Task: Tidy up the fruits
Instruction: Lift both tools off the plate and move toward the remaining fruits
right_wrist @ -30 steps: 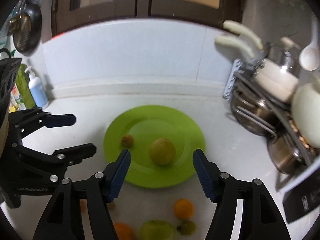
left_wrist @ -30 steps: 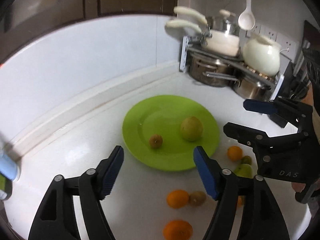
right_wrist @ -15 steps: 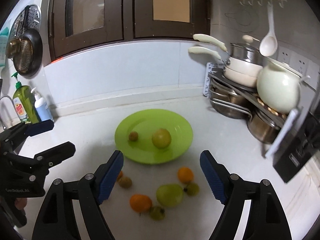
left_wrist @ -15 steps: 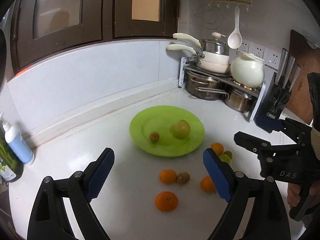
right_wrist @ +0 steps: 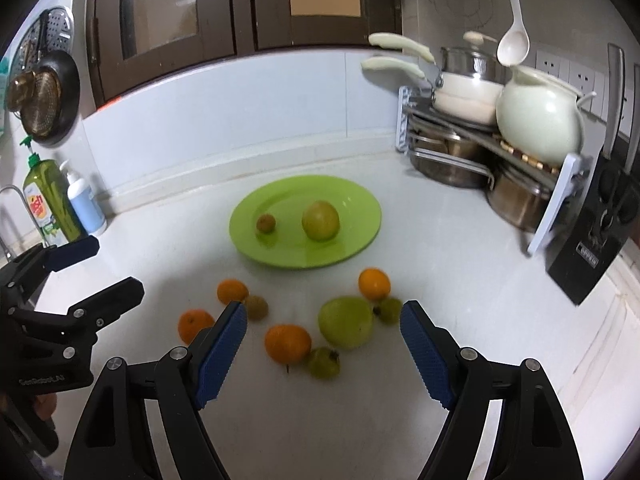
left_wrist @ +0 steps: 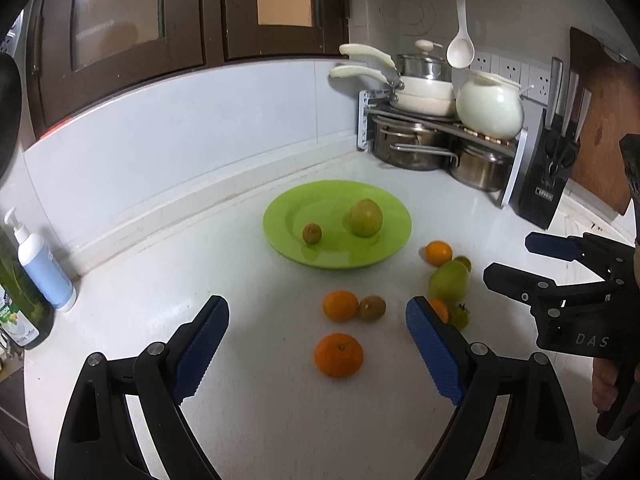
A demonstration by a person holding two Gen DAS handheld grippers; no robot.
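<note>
A green plate (left_wrist: 392, 216) (right_wrist: 360, 208) on the white counter holds a yellow-green apple (left_wrist: 365, 217) (right_wrist: 320, 220) and a small brown fruit (left_wrist: 311, 234) (right_wrist: 265, 223). In front of it lie several oranges (left_wrist: 339, 354) (right_wrist: 287, 342), a kiwi (left_wrist: 371, 308) (right_wrist: 256, 306), a green pear (left_wrist: 449, 280) (right_wrist: 345, 322) and small green fruits (right_wrist: 323, 362). My left gripper (left_wrist: 318, 348) is open and empty above the near orange. My right gripper (right_wrist: 322, 354) is open and empty over the loose fruit; it also shows in the left wrist view (left_wrist: 516, 264).
A pot rack (left_wrist: 436, 136) (right_wrist: 480, 148) with pans and a white pot stands at the back right, a black knife block (left_wrist: 548, 188) (right_wrist: 596, 240) beside it. Soap bottles (left_wrist: 40, 264) (right_wrist: 64, 204) stand at the left by the wall.
Both grippers have pulled back and up from the plate, so the loose fruit in front of it has come into view. Both stay open and empty.
</note>
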